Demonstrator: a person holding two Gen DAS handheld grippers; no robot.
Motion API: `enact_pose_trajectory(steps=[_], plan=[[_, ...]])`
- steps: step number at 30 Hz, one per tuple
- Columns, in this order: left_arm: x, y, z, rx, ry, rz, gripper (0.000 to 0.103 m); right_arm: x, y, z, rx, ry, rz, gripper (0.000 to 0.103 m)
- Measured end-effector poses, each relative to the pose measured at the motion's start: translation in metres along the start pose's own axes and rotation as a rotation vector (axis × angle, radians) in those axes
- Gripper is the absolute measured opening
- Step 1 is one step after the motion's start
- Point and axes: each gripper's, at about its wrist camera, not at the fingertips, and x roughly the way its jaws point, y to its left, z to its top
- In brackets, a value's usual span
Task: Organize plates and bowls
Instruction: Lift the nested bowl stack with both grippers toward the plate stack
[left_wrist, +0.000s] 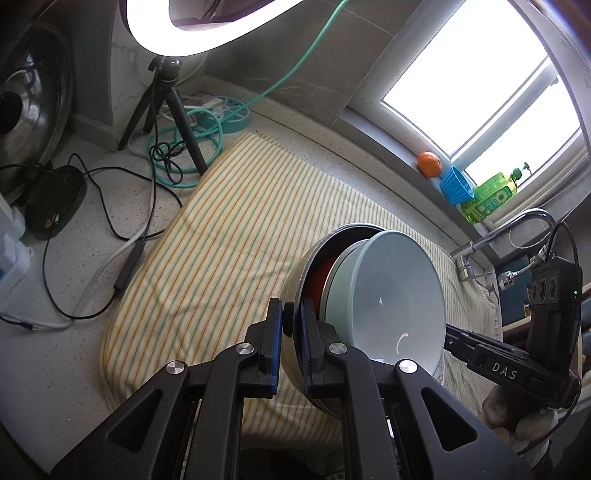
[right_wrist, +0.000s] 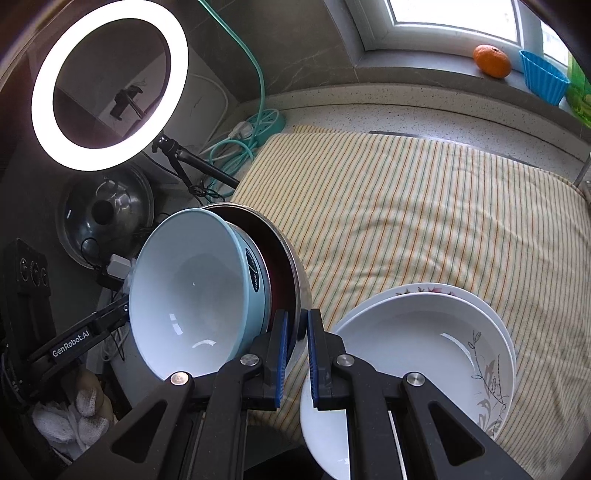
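Observation:
A nested stack is held tilted on its side above the striped cloth (left_wrist: 229, 229): a steel bowl (left_wrist: 308, 258) outermost, a red bowl (left_wrist: 327, 275) in it, and a light blue bowl (left_wrist: 399, 295) innermost. My left gripper (left_wrist: 291, 325) is shut on the steel bowl's rim. My right gripper (right_wrist: 295, 332) is shut on the opposite side of the same steel bowl (right_wrist: 299, 269), with the light blue bowl (right_wrist: 192, 295) to its left. Two white flowered plates (right_wrist: 424, 350) lie stacked on the cloth (right_wrist: 424, 206), below and right of my right gripper.
A ring light (right_wrist: 107, 85) on a tripod (left_wrist: 166, 107), a teal power strip (left_wrist: 229, 110) and loose cables (left_wrist: 110, 221) crowd the far left counter. A pot lid (right_wrist: 107, 210) leans there. An orange (right_wrist: 493, 61), blue cup (right_wrist: 543, 79) and green bottle (left_wrist: 487, 195) sit on the sill.

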Motion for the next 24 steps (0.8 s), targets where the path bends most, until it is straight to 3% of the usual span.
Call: enact_pose_trajectory(steps=[24], plan=[[0.032,-0.086,-0.021,0.167,0.093,-0.109,0.008,-0.073,-0.071,-0.042,0.144,-0.088,-0.094,0.010]])
